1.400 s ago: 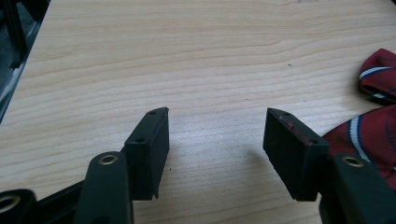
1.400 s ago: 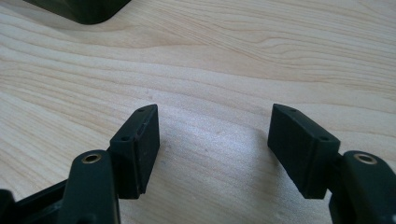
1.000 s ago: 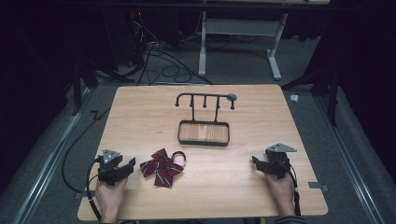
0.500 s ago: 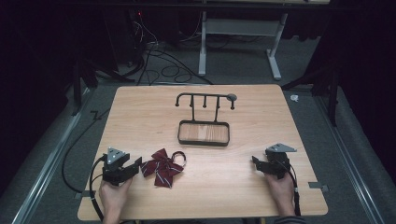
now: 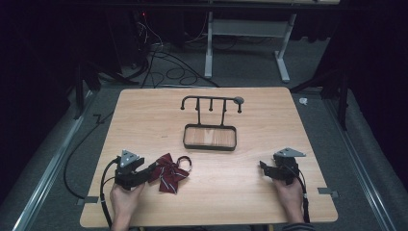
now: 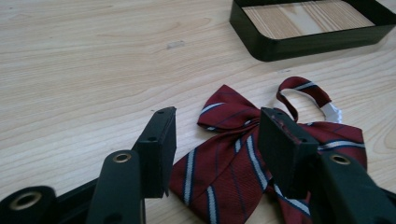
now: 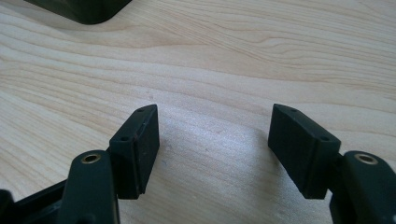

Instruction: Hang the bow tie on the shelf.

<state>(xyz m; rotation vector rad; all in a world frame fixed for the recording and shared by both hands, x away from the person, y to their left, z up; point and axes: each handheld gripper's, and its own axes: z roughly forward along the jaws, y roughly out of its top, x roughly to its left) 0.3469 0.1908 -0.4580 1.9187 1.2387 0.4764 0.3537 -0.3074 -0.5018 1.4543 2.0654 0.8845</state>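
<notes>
I am looking at 1 bow tie [image 6: 243, 158], dark red with thin blue-and-white stripes, lying flat on the wooden table [image 5: 144, 120] near my front-left edge. Its 1 neck strap [image 6: 306, 93] is curling into a loop on the side facing the tray, with a pale end piece showing. I am reading no label or writing on it.

I am holding my left gripper [image 5: 153, 169] low over the near wing of the bow tie. Its 2 jaws are standing fairly wide and have just been closing a little; the cloth is lying between them, yet the pads are not pressing on it.

Beyond the bow tie, 1 black shallow tray [image 5: 186, 139] with a wooden floor is sitting at the middle of the table, and 1 black hanger rack [image 5: 211, 100] is rising from its far side, with 4 short pegs hanging down and 1 round knob at one end. Nothing is lying between the bow tie and the tray.

I am resting my right gripper [image 5: 263, 167] well apart at the front-right, its 2 jaws spread wide over bare wood [image 7: 215, 140], gripping nothing.

Past the table, several cables [image 5: 159, 57] are trailing over the dark floor beside 1 white frame [image 5: 284, 48].
</notes>
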